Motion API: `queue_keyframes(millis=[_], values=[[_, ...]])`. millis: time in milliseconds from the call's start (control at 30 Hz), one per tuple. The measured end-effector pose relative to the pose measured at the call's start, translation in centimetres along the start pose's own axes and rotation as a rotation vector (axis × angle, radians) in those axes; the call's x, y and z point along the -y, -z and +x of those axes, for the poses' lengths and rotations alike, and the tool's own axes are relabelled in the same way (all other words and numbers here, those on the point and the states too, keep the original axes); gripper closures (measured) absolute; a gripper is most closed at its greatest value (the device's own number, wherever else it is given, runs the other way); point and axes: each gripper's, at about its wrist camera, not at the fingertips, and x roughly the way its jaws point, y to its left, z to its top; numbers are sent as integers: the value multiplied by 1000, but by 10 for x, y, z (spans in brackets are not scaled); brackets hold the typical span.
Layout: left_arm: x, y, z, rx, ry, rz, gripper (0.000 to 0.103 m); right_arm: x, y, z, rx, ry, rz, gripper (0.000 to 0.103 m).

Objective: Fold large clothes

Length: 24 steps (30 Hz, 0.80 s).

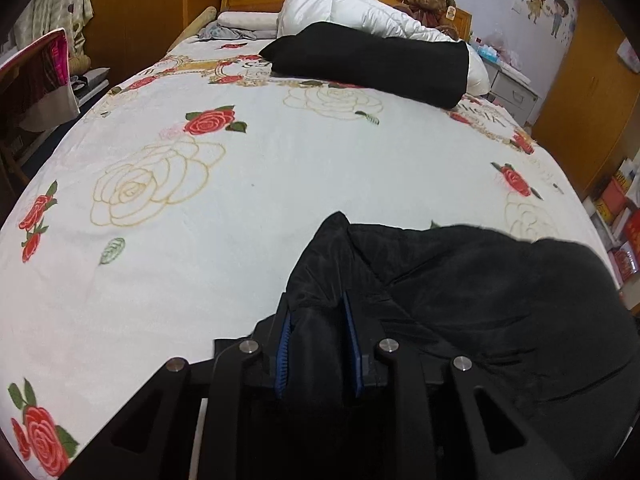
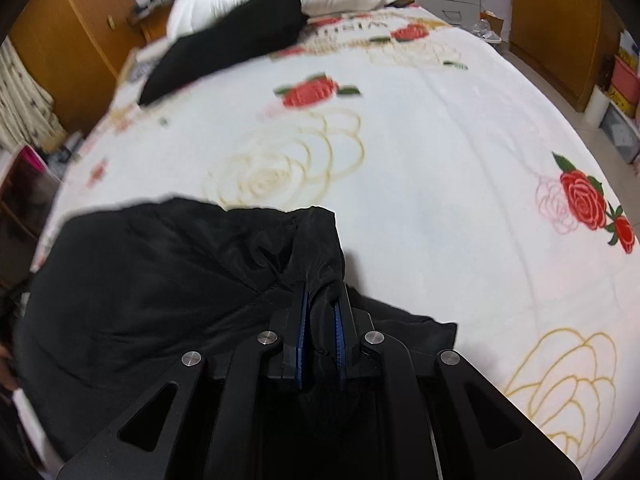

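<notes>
A white bed cover with red roses (image 1: 208,120) fills both views. In the lower part of each frame lies the black garment (image 1: 480,292). The left gripper (image 1: 318,336) pinches its fold, and the right gripper (image 2: 322,320) also clamps black cloth between its blue pads.

Black jacket (image 1: 480,292) on a rose-printed bedspread (image 1: 280,168)

The bedspread is white with red roses and gold outlined blooms; the finger pads (image 1: 283,354) are blue, the pillow (image 1: 352,8) white.
</notes>
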Motion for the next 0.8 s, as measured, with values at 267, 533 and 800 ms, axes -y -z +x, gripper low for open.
queue_keyframes(millis=[267,533,800], values=[[-1,10,11,22,-7,-14,75,-2,8,18,-9,68,-12,91],[1,15,18,32,-23,-11,74,-1,12,21,3,81,-10,90],[5,17,27,42,-44,6,74,-2,16,27,28,78,0,90]])
